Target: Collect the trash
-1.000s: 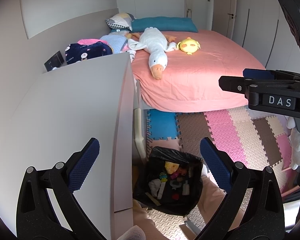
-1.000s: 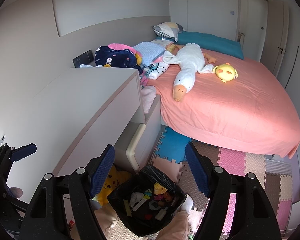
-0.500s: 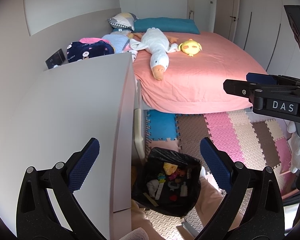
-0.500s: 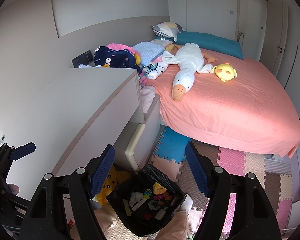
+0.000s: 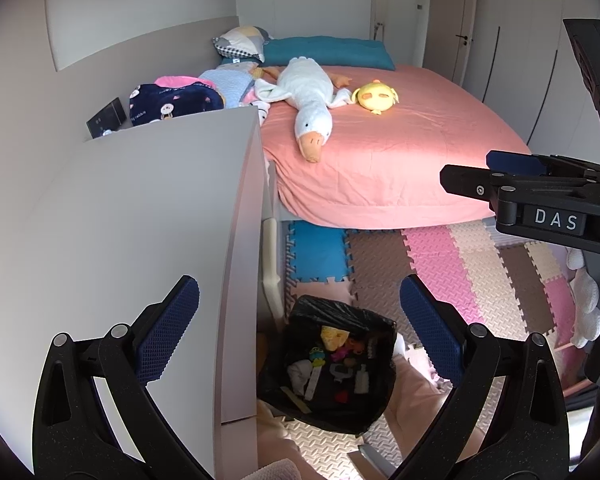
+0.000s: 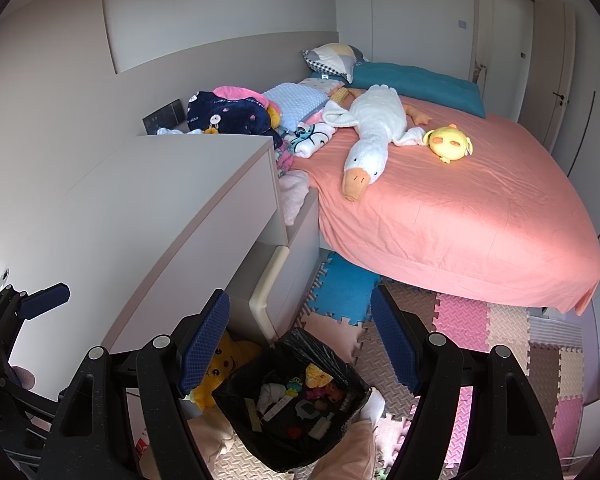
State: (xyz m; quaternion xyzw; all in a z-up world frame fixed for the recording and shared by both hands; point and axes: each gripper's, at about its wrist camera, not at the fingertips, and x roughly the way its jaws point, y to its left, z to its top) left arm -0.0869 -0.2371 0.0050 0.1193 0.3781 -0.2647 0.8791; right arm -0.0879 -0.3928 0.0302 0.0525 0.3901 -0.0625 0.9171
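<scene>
A trash bin lined with a black bag stands on the foam floor mat beside the cabinet, far below both grippers. Inside it lie several small bits of trash, among them a yellow scrap, a white cloth and a small white bottle. The same bin shows in the right wrist view with its trash. My left gripper stands open above the bin with nothing between its fingers. My right gripper is also open and empty, high over the bin.
A grey cabinet rises on the left. A bed with a pink sheet carries a white goose plush and a yellow chick plush. Coloured foam tiles cover the floor. A yellow plush lies under the cabinet. A person's legs flank the bin.
</scene>
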